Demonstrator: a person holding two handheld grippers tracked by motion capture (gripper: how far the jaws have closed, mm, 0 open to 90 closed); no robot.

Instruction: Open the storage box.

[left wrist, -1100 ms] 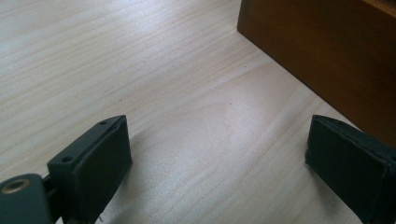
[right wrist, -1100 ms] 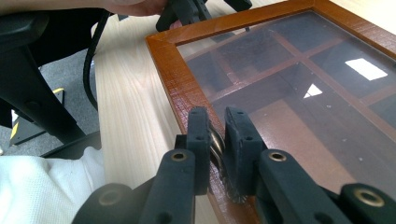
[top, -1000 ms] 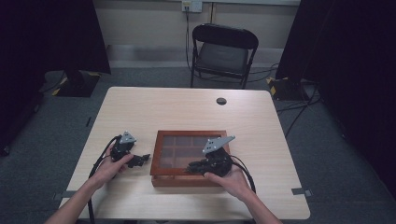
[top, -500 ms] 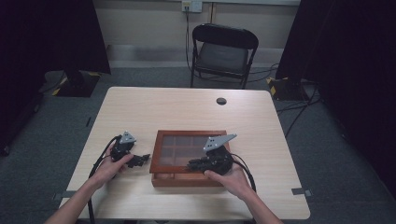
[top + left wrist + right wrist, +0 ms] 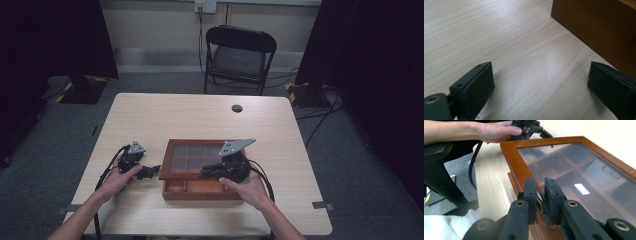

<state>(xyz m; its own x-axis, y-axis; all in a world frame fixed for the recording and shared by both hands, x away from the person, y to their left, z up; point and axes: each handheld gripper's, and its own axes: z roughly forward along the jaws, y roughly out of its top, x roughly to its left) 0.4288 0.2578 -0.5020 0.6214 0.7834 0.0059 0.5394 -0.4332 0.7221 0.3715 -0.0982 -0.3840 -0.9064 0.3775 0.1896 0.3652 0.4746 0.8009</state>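
My right gripper (image 5: 539,195) has its jaws pinched tight on the small brass latch (image 5: 541,206) at the near edge of the glass lid (image 5: 200,159), and that lid is raised a little at its near side above the wooden box (image 5: 202,191). From the high view I see this gripper (image 5: 207,172) lying over the box's near right part, my right hand (image 5: 247,187) behind it. Through the glass I make out wooden dividers, but I cannot tell what sits in the compartments.

My left gripper (image 5: 541,82) has its jaws spread wide with only bare surface (image 5: 499,37) between them, gripping nothing. In the high view it (image 5: 152,171) rests just beside the box's left side, my left hand (image 5: 120,177) around it.

The box sits on the near middle of the surface (image 5: 175,115). A small dark disc (image 5: 237,108) lies far off toward the far edge, and a folding chair (image 5: 239,57) stands beyond it.
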